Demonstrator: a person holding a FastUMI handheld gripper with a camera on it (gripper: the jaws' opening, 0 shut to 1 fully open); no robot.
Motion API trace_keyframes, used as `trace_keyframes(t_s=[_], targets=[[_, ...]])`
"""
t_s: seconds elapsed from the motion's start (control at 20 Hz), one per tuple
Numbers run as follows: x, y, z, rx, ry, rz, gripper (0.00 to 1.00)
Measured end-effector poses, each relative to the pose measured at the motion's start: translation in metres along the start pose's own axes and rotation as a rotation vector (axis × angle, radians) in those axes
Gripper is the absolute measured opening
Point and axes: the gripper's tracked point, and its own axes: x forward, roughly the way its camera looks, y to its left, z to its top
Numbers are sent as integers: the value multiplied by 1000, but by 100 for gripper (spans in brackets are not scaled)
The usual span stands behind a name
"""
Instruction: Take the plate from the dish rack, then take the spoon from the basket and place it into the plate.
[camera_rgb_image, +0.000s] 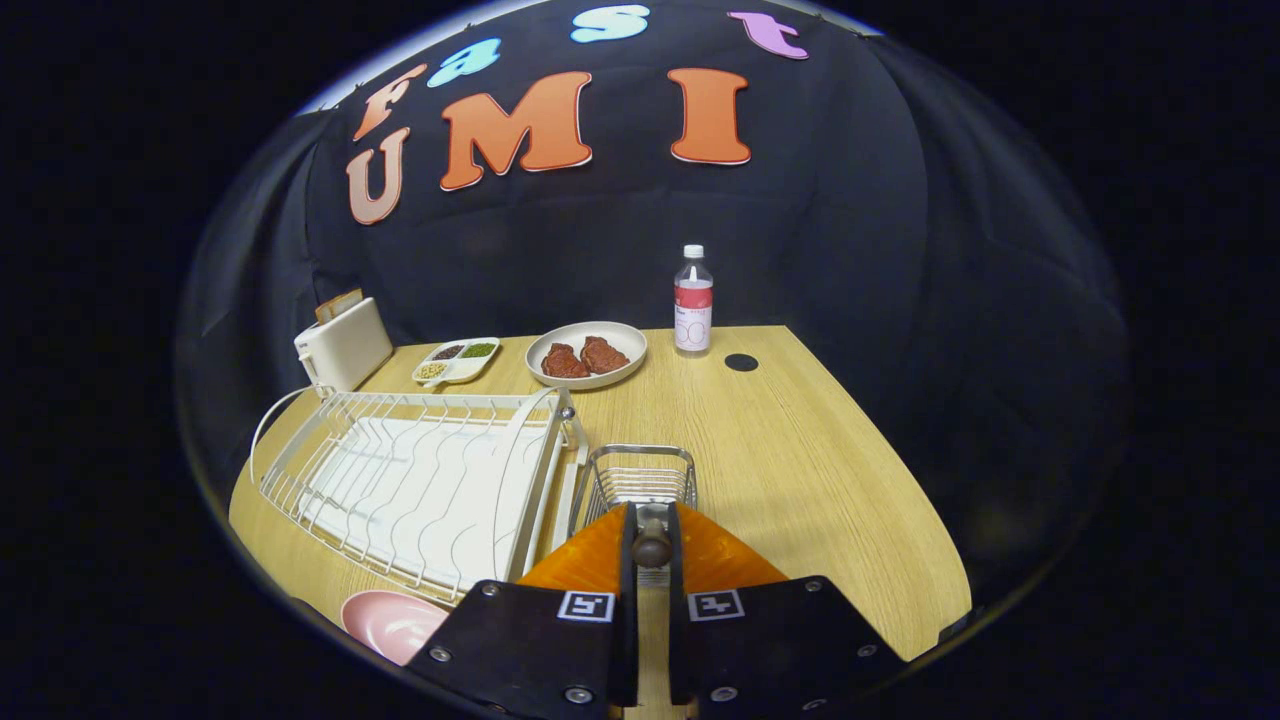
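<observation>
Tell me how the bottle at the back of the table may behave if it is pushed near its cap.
The bottle is tall, narrow and upright, so it would probably tip, not slide. Its round body suggests it may roll once down. The tool, shut on a dark handle, is far from it.

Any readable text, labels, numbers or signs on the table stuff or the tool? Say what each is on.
Bottle label: there is print, too small to read.
Markers on the tool: black-and-white square codes, no words or numbers.
Toaster: no text that I can make out.
No quotable text on these things.
Tool state: fingers shut on the spoon handle, basket just ahead.
</observation>
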Motion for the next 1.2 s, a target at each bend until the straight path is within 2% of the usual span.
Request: trace_keyframes(t_s=[0.45, 0.85, 1.2], targets=[[-21, 7, 50, -30, -65, -1, 10], [-65, 19, 96, -41, -125, 13, 10], [-95, 36, 102, -46, -134, 51, 10]])
